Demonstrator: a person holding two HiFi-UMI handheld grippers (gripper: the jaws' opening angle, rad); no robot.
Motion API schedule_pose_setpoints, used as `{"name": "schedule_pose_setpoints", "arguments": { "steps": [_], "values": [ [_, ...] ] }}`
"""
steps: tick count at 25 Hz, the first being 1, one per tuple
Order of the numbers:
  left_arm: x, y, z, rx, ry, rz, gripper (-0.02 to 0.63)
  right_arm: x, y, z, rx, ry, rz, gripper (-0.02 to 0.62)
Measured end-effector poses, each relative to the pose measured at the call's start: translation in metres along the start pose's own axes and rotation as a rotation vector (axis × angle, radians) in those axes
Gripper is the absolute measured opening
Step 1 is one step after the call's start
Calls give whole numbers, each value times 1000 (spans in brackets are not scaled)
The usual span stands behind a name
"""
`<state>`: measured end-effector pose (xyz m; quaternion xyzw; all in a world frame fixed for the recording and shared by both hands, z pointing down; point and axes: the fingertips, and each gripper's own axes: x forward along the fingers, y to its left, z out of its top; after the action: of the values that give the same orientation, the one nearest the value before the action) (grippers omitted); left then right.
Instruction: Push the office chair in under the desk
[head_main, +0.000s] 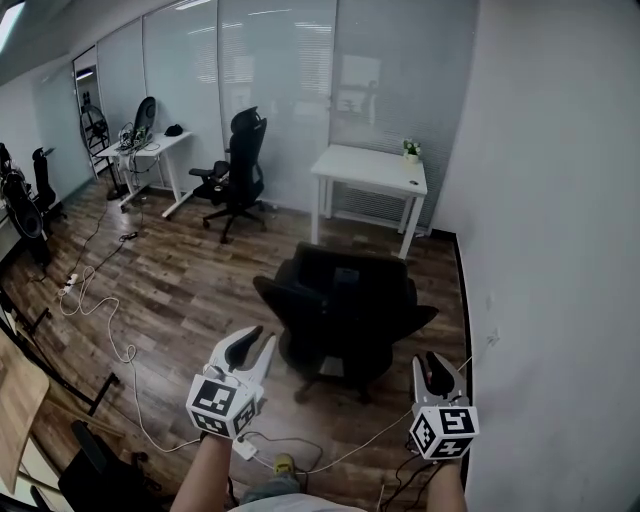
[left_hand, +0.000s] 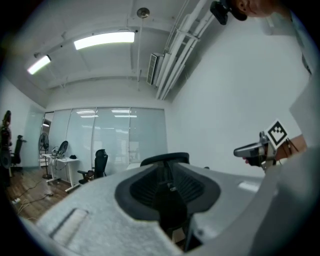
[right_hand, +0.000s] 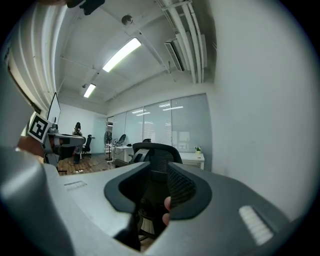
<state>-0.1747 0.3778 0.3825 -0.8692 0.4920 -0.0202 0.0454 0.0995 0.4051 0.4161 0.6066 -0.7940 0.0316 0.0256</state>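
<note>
Left gripper (head_main: 252, 346) and right gripper (head_main: 432, 368) sit at bottom of frame, both held level and aimed at the office chair (head_main: 340, 300). Jaws on both are partly apart with nothing between the pads; each gripper view shows only the chair's backrest through the gap. Tips are near the chair, one each side, not touching. Chair stands centre frame on the wood floor (head_main: 190, 290), well short of the white desk (head_main: 372, 170) at upper centre-right, not under it.
</note>
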Motion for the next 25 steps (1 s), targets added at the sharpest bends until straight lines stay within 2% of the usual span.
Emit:
{"name": "schedule_pose_setpoints", "arguments": {
  "steps": [7, 13, 20, 25],
  "values": [
    [55, 70, -3, -25, -10, -50, 94, 73, 12, 17, -8, 9, -45, 86],
    [90, 114, -7, -29, -23, -107, 94, 115, 17, 21, -7, 6, -101, 86],
    [129, 136, -21, -51, -1, -143, 94, 146, 1, 19, -13, 25, -140, 86],
    [173, 135, -26, -57, 15, -149, 94, 171, -36, 23, -6, 17, -138, 86]
  ]
}}
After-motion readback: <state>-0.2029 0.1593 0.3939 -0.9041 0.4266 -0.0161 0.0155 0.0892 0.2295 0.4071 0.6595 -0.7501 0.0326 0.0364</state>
